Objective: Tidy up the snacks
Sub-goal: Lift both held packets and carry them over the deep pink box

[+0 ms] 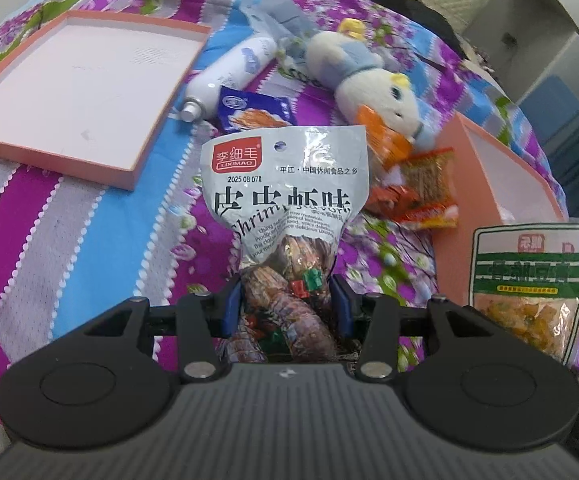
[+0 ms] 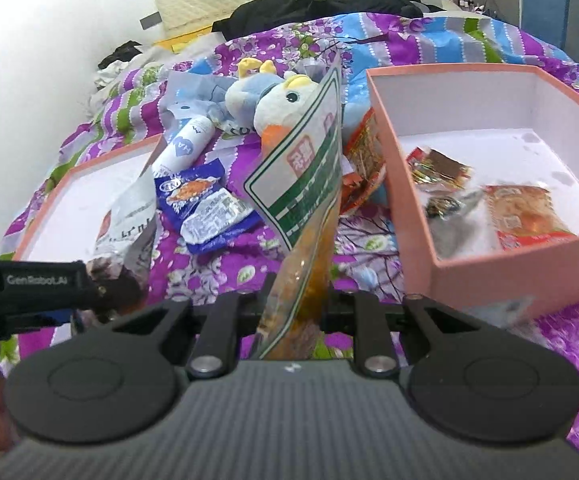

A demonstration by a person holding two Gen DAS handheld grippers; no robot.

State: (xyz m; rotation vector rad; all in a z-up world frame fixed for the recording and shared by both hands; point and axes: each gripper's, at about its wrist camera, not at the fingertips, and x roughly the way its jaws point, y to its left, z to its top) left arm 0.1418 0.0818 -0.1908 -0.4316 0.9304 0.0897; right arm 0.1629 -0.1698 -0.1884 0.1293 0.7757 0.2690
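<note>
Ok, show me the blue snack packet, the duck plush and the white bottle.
blue snack packet (image 2: 205, 208), right wrist view, middle of the wrapper
duck plush (image 1: 373, 80), left wrist view, its white body
white bottle (image 1: 229, 72), left wrist view, middle of its side

the silver snack bag (image 1: 285, 184) carries a red badge reading "李细毛 liximao", the date "2025 08 07", the line "平江·中国休闲食品之乡", large characters ending "虾味", and "shrimp flavor" partly creased. left of that bag in the right wrist view, the black gripper body (image 2: 29, 284) reads "genrobot.ai". the green-banded bag's print is too blurred to read.
</note>
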